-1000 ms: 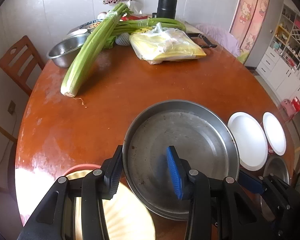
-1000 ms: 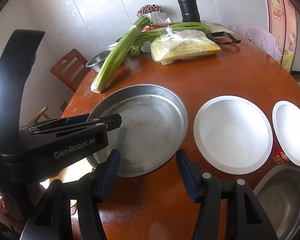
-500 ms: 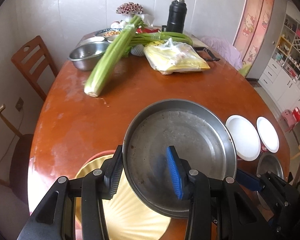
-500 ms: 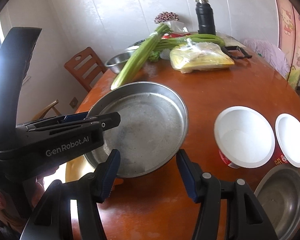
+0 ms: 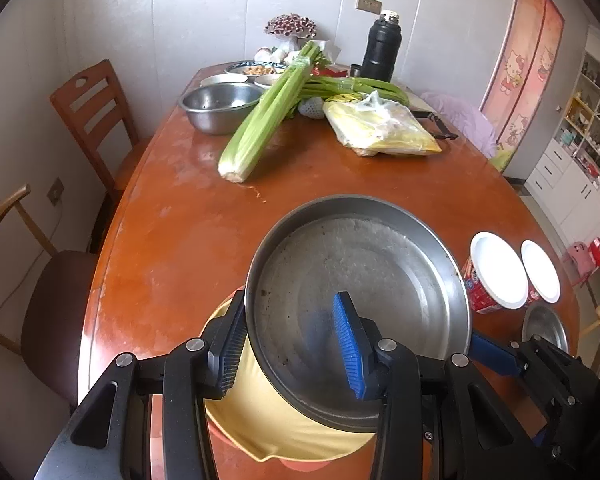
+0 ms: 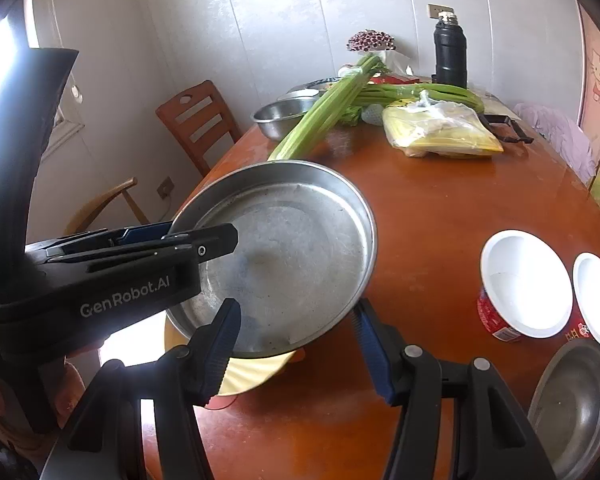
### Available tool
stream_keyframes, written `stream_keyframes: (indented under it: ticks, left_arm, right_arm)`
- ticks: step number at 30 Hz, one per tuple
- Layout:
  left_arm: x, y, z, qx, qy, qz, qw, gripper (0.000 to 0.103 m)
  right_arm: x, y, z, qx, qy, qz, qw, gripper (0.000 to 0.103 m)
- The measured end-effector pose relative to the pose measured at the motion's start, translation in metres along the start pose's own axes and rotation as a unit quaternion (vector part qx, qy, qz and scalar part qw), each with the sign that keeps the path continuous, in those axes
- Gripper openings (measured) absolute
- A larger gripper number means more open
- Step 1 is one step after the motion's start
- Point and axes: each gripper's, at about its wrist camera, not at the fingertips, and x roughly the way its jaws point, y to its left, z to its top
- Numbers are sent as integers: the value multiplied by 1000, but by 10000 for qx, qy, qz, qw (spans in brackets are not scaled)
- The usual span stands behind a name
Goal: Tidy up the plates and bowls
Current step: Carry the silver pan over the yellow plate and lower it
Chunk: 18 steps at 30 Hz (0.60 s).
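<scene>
My left claw (image 5: pixel 292 348) and right claw (image 6: pixel 296 344) both clench the rim of the steel pan (image 5: pixel 360 292), held above the yellow plate (image 5: pixel 284 420) apparently on the worktop (image 5: pixel 172 232); unstacked: two white bowls (image 6: pixel 526 282), a steel dish (image 6: pixel 572 404).

A large round stainless-steel pan (image 5: pixel 364 280) with a shallow upright rim is raised clear of the brown table, tilted, above a yellow plate (image 5: pixel 300 436) resting on a pink plate (image 5: pixel 300 466). Two white bowls with red printed sides (image 6: pixel 522 282) stand side by side, near a small steel bowl (image 6: pixel 572 404).
</scene>
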Motion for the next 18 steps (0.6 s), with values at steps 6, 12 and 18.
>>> stream_keyframes:
  ticks: [6, 12, 18]
  left_arm:
    - [4, 15, -7, -99, 24, -36, 9999, 43]
    - [13, 26, -12, -200, 127, -92, 9997, 43]
    - [22, 33, -17, -243, 192, -128, 9994, 43]
  right_arm:
    - [7, 13, -2, -136, 76, -60, 9999, 58]
    - [15, 22, -4, -243, 173, -140, 9995, 59]
    - [22, 28, -7, -336, 259, -217, 9989, 58]
